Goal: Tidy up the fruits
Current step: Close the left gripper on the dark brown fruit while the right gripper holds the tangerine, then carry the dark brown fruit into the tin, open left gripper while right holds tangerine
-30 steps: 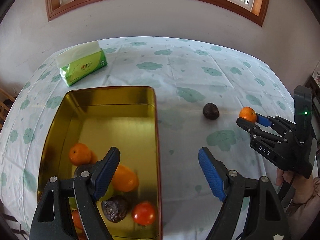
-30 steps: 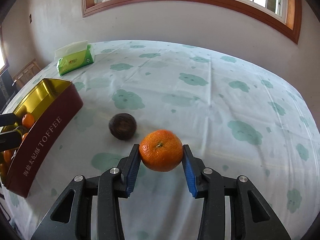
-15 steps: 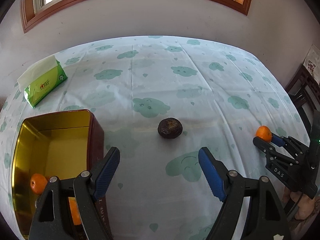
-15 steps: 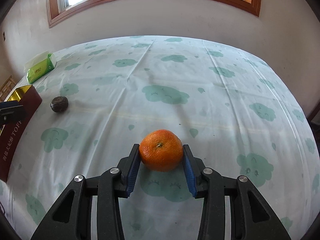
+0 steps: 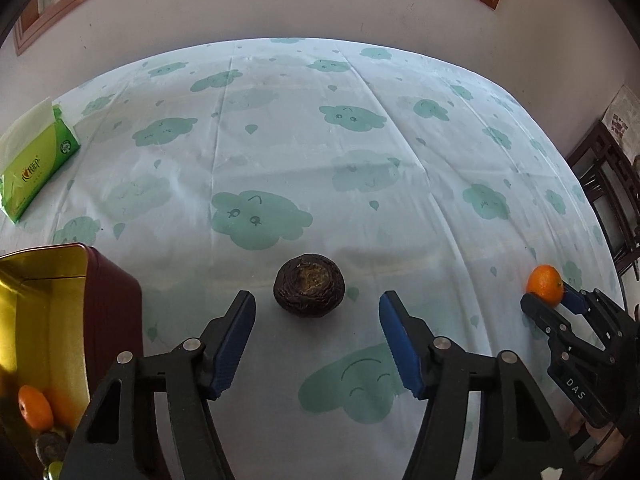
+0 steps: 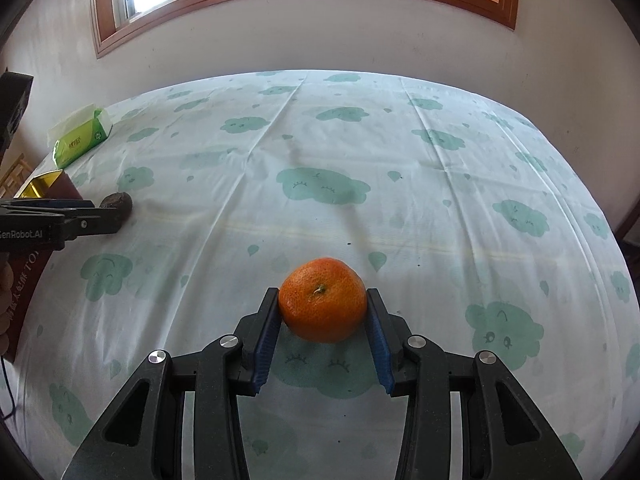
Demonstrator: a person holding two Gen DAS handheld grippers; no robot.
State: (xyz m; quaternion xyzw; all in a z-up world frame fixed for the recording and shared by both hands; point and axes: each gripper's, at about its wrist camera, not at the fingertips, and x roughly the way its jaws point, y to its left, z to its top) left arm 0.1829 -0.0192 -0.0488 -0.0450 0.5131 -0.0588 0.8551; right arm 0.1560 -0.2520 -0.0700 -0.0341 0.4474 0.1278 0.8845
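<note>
- Gripping tangerine [image 6: 322, 300] across its middle, right gripper [image 6: 322, 322] clamped; soft skin, go gentle
- Left gripper [image 5: 318, 344] spread wide before dark wrinkled fruit [image 5: 309, 290]; light, rolls easily; take its sides

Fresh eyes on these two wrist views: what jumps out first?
The bright orange mandarin clamped between the right gripper pads, low and central in the right wrist view. Next, the dark wrinkled fruit alone on the cloud-print tablecloth, just ahead of the open left gripper. At the left edge sits the gold-lined tin with fruit already inside.
</note>
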